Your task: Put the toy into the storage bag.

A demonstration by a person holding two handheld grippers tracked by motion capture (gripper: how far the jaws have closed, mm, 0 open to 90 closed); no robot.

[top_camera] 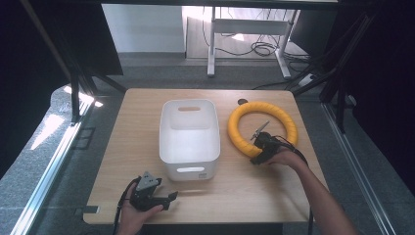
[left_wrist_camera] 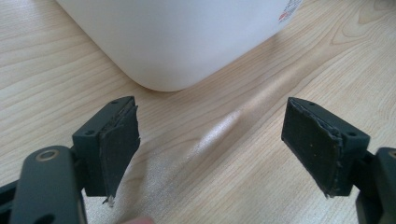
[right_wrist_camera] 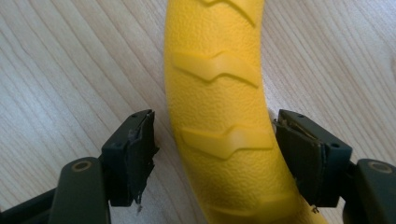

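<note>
Yellow ring (right_wrist_camera: 219, 116) between jaws (ungripped)

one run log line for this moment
right hand-held gripper: open, astride yellow ring | left hand-held gripper: open, empty, beside white bin | ring on table

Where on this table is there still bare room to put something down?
The widest free patch lies between the table's left edge and the white bin. The front edge between the left gripper and the right forearm is also bare. It is crowded on the right, around the yellow ring and right gripper.
</note>
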